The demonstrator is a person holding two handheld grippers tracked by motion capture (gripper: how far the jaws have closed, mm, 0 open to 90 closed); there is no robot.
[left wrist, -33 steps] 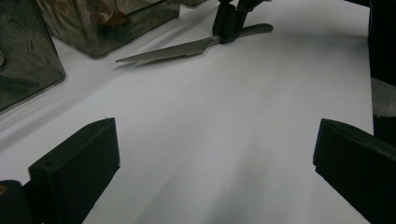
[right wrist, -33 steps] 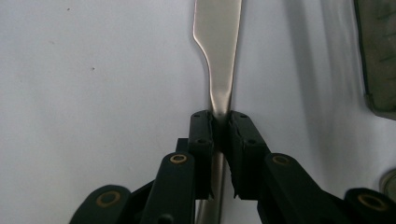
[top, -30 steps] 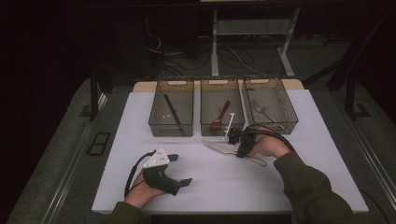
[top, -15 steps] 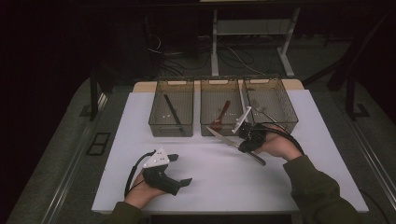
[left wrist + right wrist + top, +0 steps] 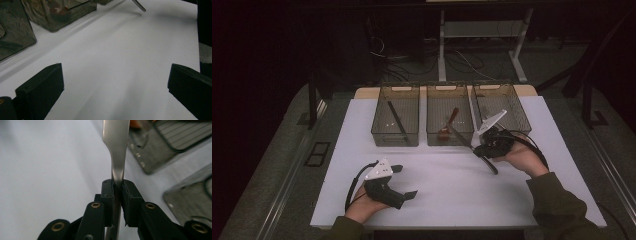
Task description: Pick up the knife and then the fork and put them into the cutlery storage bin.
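My right gripper [image 5: 480, 148] [image 5: 117, 187] is shut on a flat metal knife [image 5: 460, 136] [image 5: 116, 145], pinching it near the middle of its length. The knife hangs slanted above the white table, one end toward the middle bin [image 5: 447, 100], the other end [image 5: 139, 5] pointing back toward the person. At the front left my left gripper [image 5: 406, 181] [image 5: 115, 72] rests on the table in the person's hand, its jaws wide apart with only bare table between them.
Three clear bins stand in a row at the back of the white table [image 5: 447, 200]. The left bin [image 5: 396, 102] holds a black stick, the middle one a red-handled utensil [image 5: 448, 131], the right bin [image 5: 507, 97] wire items. Cables trail from both grippers.
The right gripper has risen and moved toward the bins, lifting the knife off the table. The left gripper has stayed put.
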